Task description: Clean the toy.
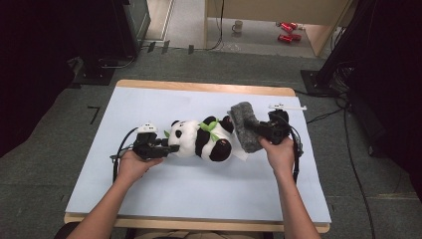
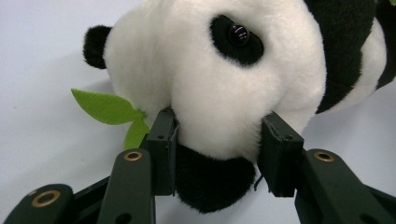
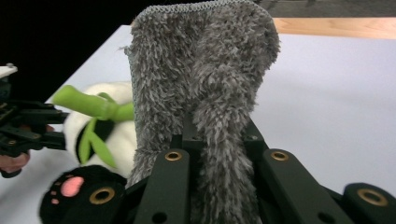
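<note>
A black-and-white plush panda [image 1: 201, 139] with green felt leaves [image 2: 105, 107] lies on its side in the middle of the pale blue table cover [image 1: 199, 184]. My left gripper [image 1: 166, 145] comes in from the left. Its pads press into both sides of the panda's head [image 2: 219, 84], shut on it. My right gripper [image 1: 256, 130] sits just right of the panda, shut on a shaggy grey cloth [image 1: 244, 122]. The cloth [image 3: 201, 70] stands up between the jaws, beside the panda's body [image 3: 116, 135] and pink-padded paw.
A small white object [image 1: 287, 106] lies near the table's back right corner. The wooden table edge [image 1: 199, 87] runs along the back. On the floor beyond stand a mug [image 1: 238, 26] and red cans [image 1: 287, 31]. Dark equipment flanks both sides.
</note>
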A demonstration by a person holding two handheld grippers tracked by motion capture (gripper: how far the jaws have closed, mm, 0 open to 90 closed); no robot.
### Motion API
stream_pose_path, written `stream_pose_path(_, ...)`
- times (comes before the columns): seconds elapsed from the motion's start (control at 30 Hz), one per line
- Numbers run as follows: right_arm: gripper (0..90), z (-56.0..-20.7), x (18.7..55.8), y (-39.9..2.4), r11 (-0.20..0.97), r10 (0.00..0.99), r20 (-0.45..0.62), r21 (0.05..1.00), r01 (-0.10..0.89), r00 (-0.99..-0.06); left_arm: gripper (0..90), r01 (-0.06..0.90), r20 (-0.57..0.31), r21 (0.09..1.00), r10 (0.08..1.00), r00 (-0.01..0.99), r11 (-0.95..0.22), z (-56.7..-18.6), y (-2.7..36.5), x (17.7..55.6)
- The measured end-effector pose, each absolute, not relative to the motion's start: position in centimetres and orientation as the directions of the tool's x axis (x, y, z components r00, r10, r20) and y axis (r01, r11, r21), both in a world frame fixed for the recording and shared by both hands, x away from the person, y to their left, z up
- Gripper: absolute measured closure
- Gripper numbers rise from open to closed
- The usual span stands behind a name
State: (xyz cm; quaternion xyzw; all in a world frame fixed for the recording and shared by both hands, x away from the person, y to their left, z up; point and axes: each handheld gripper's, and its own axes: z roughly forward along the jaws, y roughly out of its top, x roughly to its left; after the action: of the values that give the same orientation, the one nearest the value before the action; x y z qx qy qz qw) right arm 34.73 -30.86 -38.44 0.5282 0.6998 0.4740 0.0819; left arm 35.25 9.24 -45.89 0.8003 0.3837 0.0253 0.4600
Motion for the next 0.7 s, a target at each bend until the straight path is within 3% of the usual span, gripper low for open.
stream_pose_path(0.23, 79.3, -37.9, 35.3, -28.7, 0.031, 0.787, 0.382, 0.760, 0.650, -0.484, 55.0, 0.580, -0.288, 0.759, 0.646, 0.707, -0.296, -45.7, 9.0, 34.9)
stream_pose_path(0.5, 79.0, -40.1, 36.2, -25.1, 0.116, 0.748, 0.392, 0.716, 0.688, -0.535, 54.6, 0.574, -0.263, 0.754, 0.654, 0.709, -0.319, -45.9, 9.0, 34.4)
stream_pose_path(0.7, 77.8, -41.3, 36.2, -24.4, 0.168, 0.743, 0.373, 0.700, 0.694, -0.556, 54.4, 0.618, -0.325, 0.729, 0.646, 0.690, -0.294, -46.2, 9.3, 34.6)
